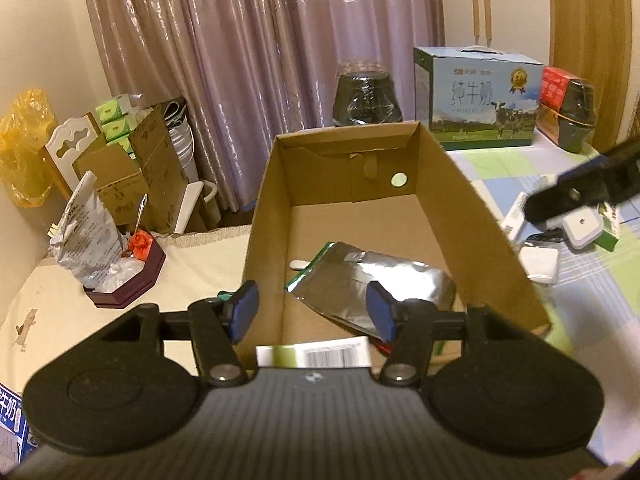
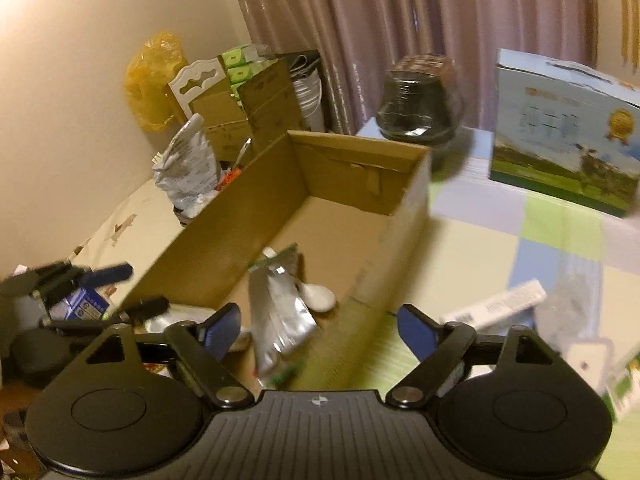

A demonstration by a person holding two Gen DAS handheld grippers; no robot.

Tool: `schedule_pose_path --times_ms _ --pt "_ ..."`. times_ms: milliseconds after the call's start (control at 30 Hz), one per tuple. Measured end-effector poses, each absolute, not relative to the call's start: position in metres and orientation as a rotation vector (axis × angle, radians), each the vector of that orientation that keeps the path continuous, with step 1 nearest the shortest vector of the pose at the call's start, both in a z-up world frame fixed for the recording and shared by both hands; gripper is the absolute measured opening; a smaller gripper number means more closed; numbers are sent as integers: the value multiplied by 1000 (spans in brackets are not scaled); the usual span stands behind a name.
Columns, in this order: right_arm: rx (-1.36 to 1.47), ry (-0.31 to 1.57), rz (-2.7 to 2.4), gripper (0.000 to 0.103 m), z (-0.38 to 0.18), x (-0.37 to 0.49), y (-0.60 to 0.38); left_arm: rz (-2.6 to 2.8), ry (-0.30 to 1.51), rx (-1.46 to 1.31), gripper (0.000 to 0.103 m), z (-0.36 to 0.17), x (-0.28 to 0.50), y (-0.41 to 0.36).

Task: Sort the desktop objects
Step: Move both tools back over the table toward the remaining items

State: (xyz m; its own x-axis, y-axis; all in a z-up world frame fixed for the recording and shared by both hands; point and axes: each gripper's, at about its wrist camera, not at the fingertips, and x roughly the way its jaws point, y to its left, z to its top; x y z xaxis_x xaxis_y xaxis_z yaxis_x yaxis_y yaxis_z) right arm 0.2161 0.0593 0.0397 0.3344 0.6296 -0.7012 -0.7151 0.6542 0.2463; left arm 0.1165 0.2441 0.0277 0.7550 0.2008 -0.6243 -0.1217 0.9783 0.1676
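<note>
Nearest, the left gripper (image 1: pixel 312 312) hangs with fingers spread and nothing between them, over the near end of the cardboard box (image 1: pixel 480 216). The right gripper (image 2: pixel 318 330) gapes wide, empty. A silver foil pouch (image 1: pixel 384 276) lies inside the box; beyond stands a milk carton case (image 1: pixel 478 100).

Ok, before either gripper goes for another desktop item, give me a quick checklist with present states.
1. Cardboard box upright, open on top: ok.
2. Foil pouch lying inside the box: ok.
3. Right gripper open, nothing between its pads: ok.
4. Left gripper open, pads pressing nothing: ok.
5. Items remaining outside the box, such as the white adapter: not ok.
6. Barcoded carton below the left gripper, fully in the box: cannot tell.
</note>
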Motion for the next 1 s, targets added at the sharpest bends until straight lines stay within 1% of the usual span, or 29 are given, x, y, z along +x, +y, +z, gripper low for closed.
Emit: schedule_pose_path --times_ms 100,167,200,267,400,467,633,733,1000 --pt "-112 864 853 90 39 211 30 167 682 126 64 36 111 230" --pt "-114 864 828 92 40 208 8 156 674 130 73 41 107 219" --pt "-115 864 816 93 41 206 -3 148 671 131 75 43 106 214" --pt "-116 863 797 96 41 202 -28 127 659 133 83 49 102 200" --pt "-122 859 733 101 42 195 -78 86 634 140 92 58 97 171" --pt "-128 860 696 101 40 193 -103 56 618 134 97 62 94 154" --pt "-114 884 616 101 35 193 -162 -18 594 125 102 71 93 110" --pt "-94 903 569 101 29 195 -191 -64 594 141 102 70 96 84" --pt "-51 929 513 101 12 201 -236 -160 659 166 102 39 115 36"
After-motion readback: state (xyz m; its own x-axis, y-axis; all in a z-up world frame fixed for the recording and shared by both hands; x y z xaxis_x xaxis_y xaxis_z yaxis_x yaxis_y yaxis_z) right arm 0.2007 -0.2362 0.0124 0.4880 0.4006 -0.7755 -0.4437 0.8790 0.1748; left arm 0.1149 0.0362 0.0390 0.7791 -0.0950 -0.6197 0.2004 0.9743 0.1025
